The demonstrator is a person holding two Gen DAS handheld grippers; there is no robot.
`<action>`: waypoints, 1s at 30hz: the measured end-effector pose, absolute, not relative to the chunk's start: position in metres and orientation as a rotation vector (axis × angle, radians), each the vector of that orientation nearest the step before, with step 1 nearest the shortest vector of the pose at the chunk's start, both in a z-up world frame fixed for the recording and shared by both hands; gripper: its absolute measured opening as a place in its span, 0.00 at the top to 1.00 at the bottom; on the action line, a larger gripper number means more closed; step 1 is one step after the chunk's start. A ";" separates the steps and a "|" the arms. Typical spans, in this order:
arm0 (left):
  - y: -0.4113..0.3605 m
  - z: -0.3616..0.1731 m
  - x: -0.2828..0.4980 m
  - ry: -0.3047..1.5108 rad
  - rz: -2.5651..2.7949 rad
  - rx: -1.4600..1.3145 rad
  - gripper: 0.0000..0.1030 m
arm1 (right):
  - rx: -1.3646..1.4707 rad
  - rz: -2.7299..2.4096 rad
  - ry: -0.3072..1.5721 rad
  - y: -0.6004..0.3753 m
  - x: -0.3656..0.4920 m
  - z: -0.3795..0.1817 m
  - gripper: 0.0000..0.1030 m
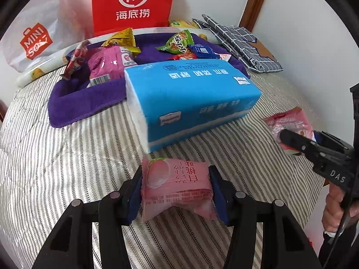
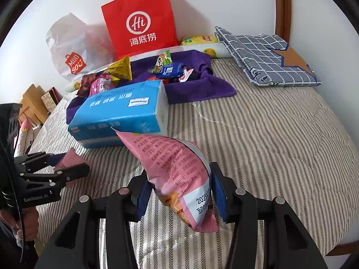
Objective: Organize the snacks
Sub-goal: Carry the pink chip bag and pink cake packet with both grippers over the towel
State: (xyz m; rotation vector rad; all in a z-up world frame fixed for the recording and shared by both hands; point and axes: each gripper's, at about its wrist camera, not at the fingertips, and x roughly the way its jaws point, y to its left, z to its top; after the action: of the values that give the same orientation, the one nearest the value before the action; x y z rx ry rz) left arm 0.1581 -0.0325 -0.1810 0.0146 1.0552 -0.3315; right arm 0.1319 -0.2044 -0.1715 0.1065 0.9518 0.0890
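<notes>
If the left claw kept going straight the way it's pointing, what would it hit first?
Probably the blue plastic-wrapped tissue pack, lying just beyond the small pink peach snack packet that the left claw holds. Depth is uncertain; angled downward, it might meet the striped bedcover first.

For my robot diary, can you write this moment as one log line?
left gripper: holds peach snack | right gripper: holds pink bag | tissue pack: on bed
</notes>
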 end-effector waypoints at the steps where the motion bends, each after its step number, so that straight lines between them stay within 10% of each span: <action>1: -0.032 -0.180 0.158 1.054 -0.331 0.010 0.49 | 0.103 0.092 0.954 -0.203 0.132 -0.172 0.53; 30: -0.012 -0.141 0.149 0.975 -0.298 -0.061 0.49 | 0.104 0.113 0.920 -0.187 0.133 -0.151 0.53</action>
State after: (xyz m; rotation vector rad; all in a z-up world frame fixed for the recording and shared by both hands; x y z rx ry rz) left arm 0.1486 -0.0123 -0.1412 -0.0615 0.9746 -0.2979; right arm 0.1334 -0.1873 -0.1508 0.1042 0.9201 0.1129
